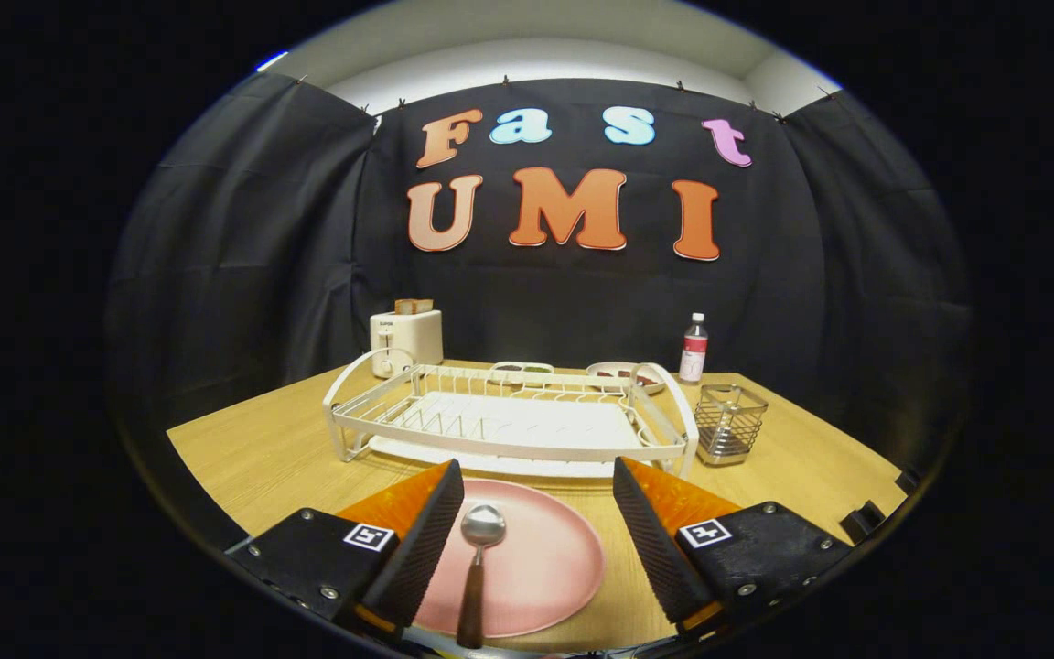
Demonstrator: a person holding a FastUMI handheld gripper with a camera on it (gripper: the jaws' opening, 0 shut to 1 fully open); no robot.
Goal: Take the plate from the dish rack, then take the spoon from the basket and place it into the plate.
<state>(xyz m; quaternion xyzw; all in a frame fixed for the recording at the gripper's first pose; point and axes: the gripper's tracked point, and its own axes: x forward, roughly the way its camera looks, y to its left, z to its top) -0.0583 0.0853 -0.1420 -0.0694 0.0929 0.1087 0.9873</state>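
Gripper (538,540): black screwed mounts, square tag markers, ribbed fingers apart

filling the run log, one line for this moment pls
gripper open | spoon on plate, between fingers | rack beyond | basket beside rack

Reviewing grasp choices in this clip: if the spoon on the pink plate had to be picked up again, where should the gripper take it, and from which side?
Probably by the wooden handle of the spoon, coming from above. It lies flat on the pink plate, handle towards the open gripper, bowl towards the dish rack. The straight, narrow handle suits fingers closing across it; the rounded bowl would likely slip.
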